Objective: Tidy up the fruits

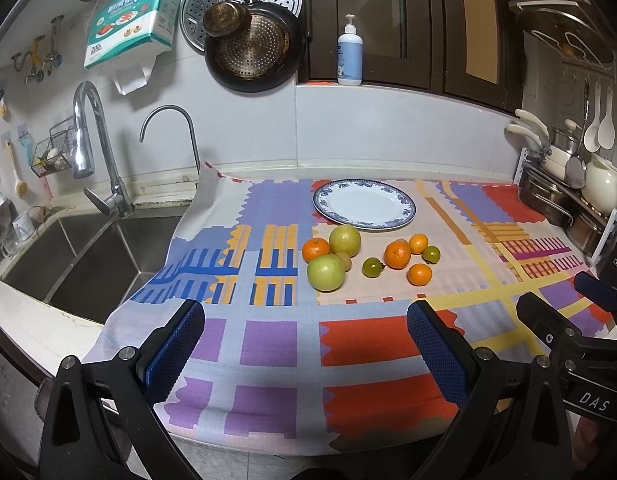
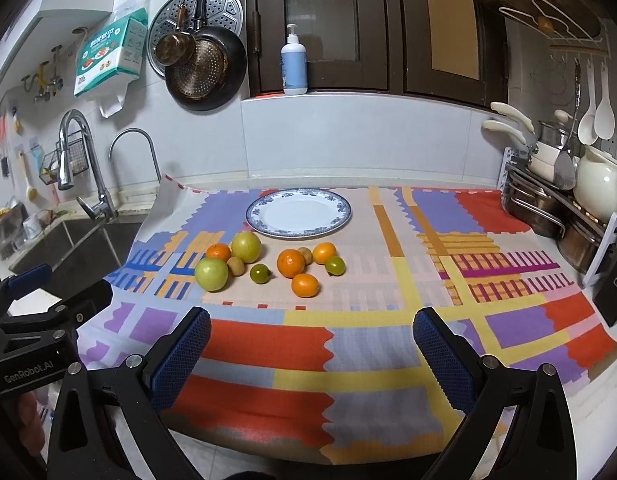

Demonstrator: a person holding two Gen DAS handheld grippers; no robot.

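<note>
We hold both grippers low over the near edge of the table (image 2: 588, 412), which is covered by a patchwork cloth (image 2: 368, 360) of red, purple, yellow and blue blocks. The left gripper (image 1: 306, 344) has its blue-padded fingers (image 1: 176, 344) spread wide apart with nothing between them, and the right gripper (image 2: 312, 348) likewise has its fingers (image 2: 444, 356) wide apart and empty. Each gripper shows at the edge of the other's view, so they sit side by side, apart from one another.

The fruits lie in a loose cluster on the cloth, well beyond our fingers. At the left of the cluster a near green apple (image 2: 211, 274) and a far green apple (image 2: 246, 247) sit with an orange tangerine (image 2: 218, 252) and a small brownish fruit (image 2: 235, 265) packed against them. A small green citrus (image 2: 259, 273) lies just right of that group. Further right we see a large tangerine (image 2: 291, 263), a nearer tangerine (image 2: 305, 285), a farther one (image 2: 323, 253), another small brownish fruit (image 2: 305, 255) and a second green citrus (image 2: 335, 265), all close together.

Just beyond the fruits stands a white plate (image 2: 298, 216) with a blue patterned rim, bare of fruit. A sink (image 1: 92, 256) with a chrome tap (image 1: 94, 148) lies to the left, a pump bottle (image 2: 294, 64) stands on the far ledge, pans (image 2: 206, 68) hang on the wall, and a rack of pots (image 2: 556, 204) sits at the right.
</note>
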